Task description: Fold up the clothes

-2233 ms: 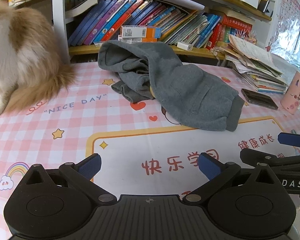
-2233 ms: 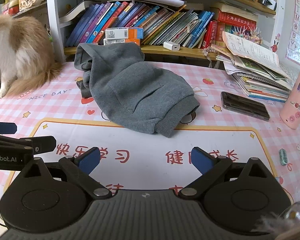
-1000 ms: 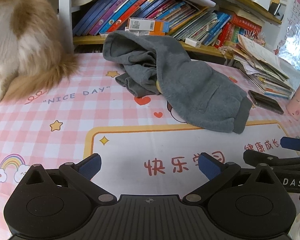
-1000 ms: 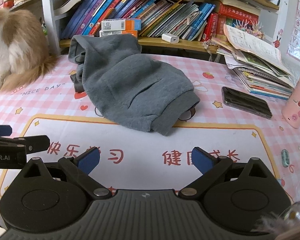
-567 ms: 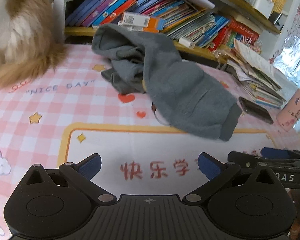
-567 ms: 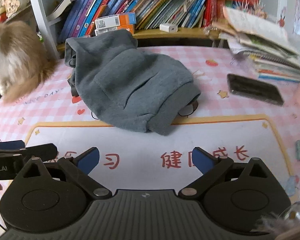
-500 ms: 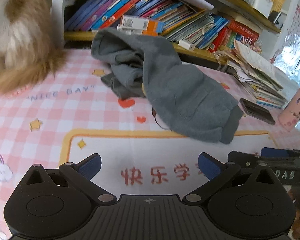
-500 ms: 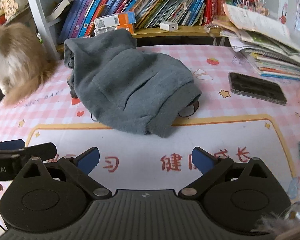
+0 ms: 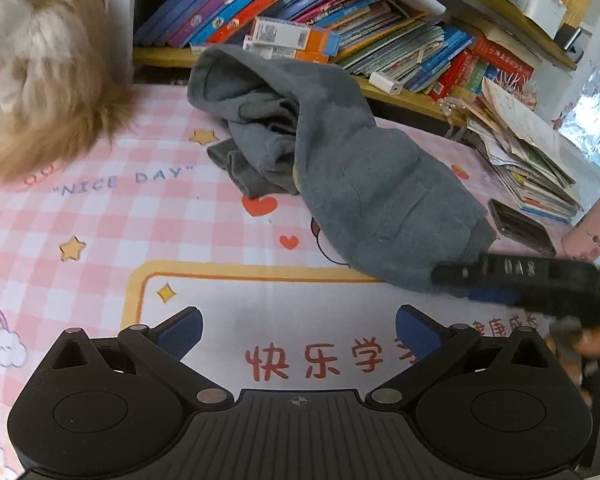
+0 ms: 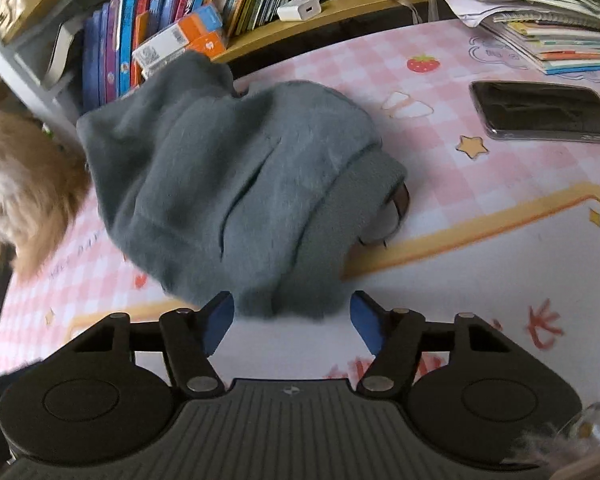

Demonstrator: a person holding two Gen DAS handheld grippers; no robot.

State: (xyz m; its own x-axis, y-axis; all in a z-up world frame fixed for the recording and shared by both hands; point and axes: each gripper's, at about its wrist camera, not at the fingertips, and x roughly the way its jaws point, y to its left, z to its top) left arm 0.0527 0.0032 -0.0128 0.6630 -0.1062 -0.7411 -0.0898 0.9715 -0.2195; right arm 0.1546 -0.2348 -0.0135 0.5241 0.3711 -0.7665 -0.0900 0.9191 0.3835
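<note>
Lying in a lumpy heap on the table (image 9: 100,216), the hoodie (image 10: 236,184) has the right gripper (image 10: 292,316) at its near edge, fingers apart (probably ready to pinch it); the left gripper (image 9: 298,328) waits wide apart too.

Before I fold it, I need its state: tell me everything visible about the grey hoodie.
The grey hoodie looks like soft fleece and lies crumpled in a heap on the pink checked mat, hood end by the bookshelf. A pouch pocket slit and ribbed hem band show. The hem's near edge sits between the open right claw fingers, not yet pinched.
</note>
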